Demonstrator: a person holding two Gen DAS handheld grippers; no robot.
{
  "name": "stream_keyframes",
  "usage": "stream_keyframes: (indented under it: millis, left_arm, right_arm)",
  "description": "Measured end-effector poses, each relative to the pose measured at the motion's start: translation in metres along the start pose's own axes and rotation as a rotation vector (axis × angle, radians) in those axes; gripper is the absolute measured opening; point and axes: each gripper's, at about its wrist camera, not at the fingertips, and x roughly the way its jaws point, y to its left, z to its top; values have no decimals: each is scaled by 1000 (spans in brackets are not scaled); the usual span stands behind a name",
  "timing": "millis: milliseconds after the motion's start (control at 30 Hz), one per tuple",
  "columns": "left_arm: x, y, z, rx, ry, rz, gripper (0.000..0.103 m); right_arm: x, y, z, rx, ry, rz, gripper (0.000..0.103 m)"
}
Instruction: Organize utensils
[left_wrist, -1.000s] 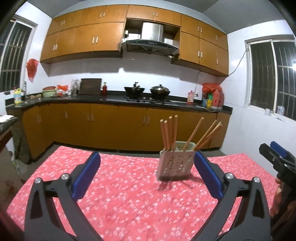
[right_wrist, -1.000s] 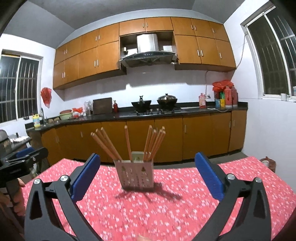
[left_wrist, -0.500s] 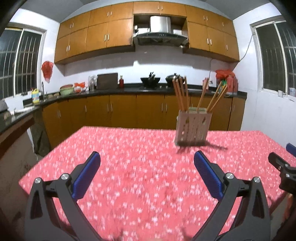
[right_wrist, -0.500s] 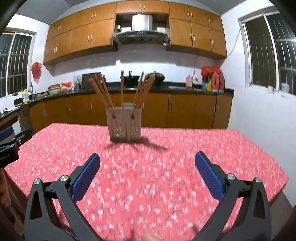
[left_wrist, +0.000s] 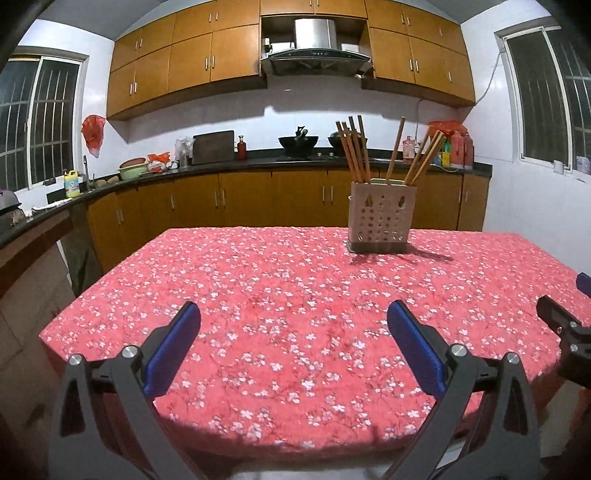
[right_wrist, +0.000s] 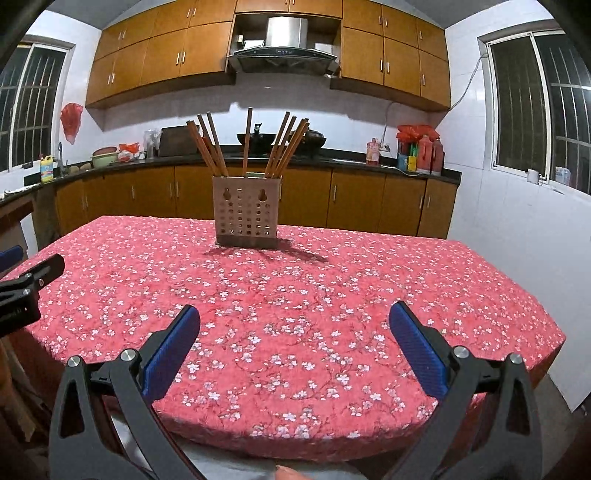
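No legible writing. Utensil holder (left_wrist: 381, 218), perforated, stands upright on the red floral tablecloth (left_wrist: 295, 295), upper centre-right of the left view; it contains wooden chopsticks (left_wrist: 356, 147). Left gripper (left_wrist: 293, 345) and right gripper (right_wrist: 294, 345): both spread wide, empty, near the table's front edge.

Both views tableward, sharing holder (left_wrist: 382, 218)

Tablecloth (left_wrist: 295, 295) red with small white-pink blossom print. Utensil holder (right_wrist: 246, 210) beige, perforated with a dot grid, dark base; chopsticks (right_wrist: 210, 144) brown wood. Both grippers' pads (left_wrist: 173, 347) blue on black frames; cabinets (right_wrist: 369, 199) orange-brown, countertop (left_wrist: 258, 164) black.
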Motion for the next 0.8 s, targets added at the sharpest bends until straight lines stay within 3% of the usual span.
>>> stream_keyframes:
  millis: [400,800]
  left_arm:
    - [-2,-9,-12,6,15,-42,99]
    - [-1,-6,-16,-25,32,-29,99]
  right_arm:
    - [0,2,-3,17,10,16,101]
    - [-2,3,-5,22,14,15,101]
